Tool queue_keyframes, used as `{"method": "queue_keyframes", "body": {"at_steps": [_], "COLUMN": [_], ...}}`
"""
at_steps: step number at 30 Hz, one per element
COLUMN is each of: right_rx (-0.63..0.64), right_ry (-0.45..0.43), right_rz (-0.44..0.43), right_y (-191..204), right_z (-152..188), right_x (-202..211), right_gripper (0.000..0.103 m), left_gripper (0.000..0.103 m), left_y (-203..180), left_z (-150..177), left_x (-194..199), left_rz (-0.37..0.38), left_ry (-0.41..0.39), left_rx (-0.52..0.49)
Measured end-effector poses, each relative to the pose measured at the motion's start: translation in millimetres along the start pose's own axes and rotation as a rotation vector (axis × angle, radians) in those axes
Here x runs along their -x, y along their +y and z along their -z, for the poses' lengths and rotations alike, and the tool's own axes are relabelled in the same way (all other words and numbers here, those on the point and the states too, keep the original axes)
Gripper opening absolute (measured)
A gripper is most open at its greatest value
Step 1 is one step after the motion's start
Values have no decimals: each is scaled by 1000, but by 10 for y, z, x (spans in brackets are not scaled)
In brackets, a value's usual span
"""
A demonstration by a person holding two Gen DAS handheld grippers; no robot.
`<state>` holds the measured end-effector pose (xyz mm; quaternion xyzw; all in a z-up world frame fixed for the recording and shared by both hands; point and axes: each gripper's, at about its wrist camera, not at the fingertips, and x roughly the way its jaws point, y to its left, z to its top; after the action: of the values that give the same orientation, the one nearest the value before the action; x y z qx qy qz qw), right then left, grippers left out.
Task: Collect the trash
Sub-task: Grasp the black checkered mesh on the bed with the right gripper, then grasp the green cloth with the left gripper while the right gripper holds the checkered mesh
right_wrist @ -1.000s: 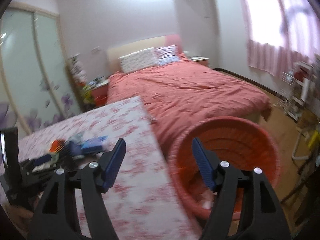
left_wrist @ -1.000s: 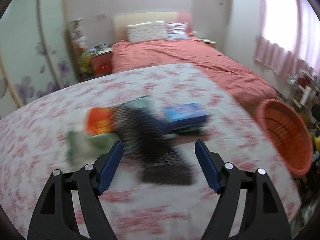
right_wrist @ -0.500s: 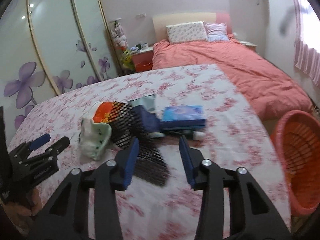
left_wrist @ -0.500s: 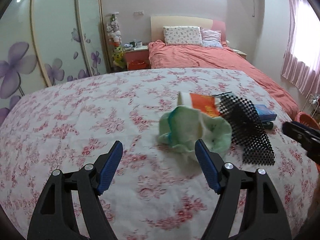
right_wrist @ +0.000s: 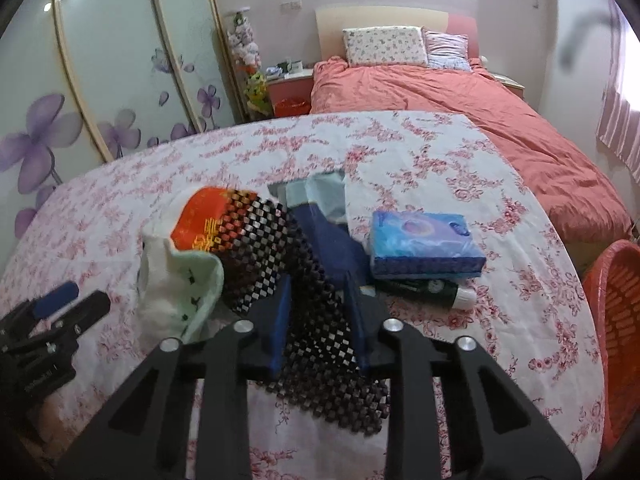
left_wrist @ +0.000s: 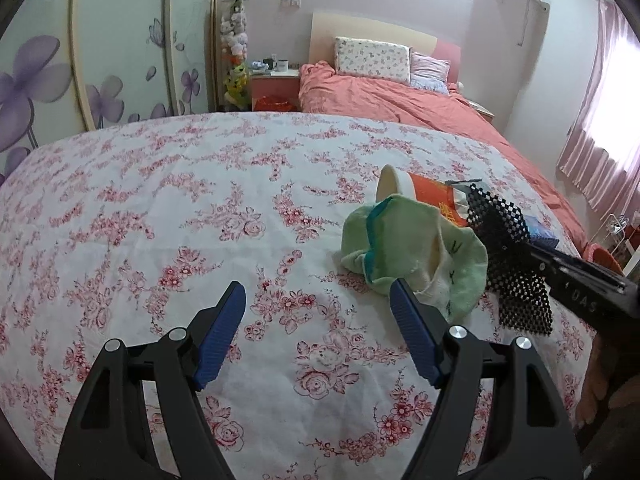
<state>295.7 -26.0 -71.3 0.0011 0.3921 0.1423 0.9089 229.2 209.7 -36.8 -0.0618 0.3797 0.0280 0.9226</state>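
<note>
A heap of trash lies on the flowered cloth (left_wrist: 160,200): a crumpled green-white rag (left_wrist: 408,248) (right_wrist: 180,280), a red and white paper cup (left_wrist: 424,194) (right_wrist: 204,216) on its side, and a black mesh sheet (left_wrist: 508,264) (right_wrist: 272,240). My right gripper (right_wrist: 318,284) is down on the mesh, its jaws closing with the mesh gathered between the blue pads. It enters the left wrist view from the right (left_wrist: 560,268). My left gripper (left_wrist: 316,292) (right_wrist: 60,304) hangs open and holds nothing, just left of the rag.
A blue tissue box (right_wrist: 420,244), a dark tube (right_wrist: 424,290), a dark blue piece (right_wrist: 332,240) and a pale blue packet (right_wrist: 324,196) lie beside the mesh. An orange basket (right_wrist: 616,320) stands off the right edge. A red bed (right_wrist: 460,92) lies behind.
My right gripper swung from over the orange basket to the heap, and its jaws narrowed around the black mesh. My left gripper shifted left of the rag, still open.
</note>
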Motion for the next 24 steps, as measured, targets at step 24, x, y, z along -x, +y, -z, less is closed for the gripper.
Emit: {"method": "queue_keyframes", "body": {"at_steps": [24], "right_rx": [-125], "right_ry": [-175], "right_rz": [-20], "right_y": [-570], "right_z": [149], "right_x": [1037], "right_gripper": [6], "left_gripper": [57], "left_y": [-625], "left_z": [-141], "left_x": [-332], "left_rz": [13], "left_ry": [46], "left_rx": [-102]}}
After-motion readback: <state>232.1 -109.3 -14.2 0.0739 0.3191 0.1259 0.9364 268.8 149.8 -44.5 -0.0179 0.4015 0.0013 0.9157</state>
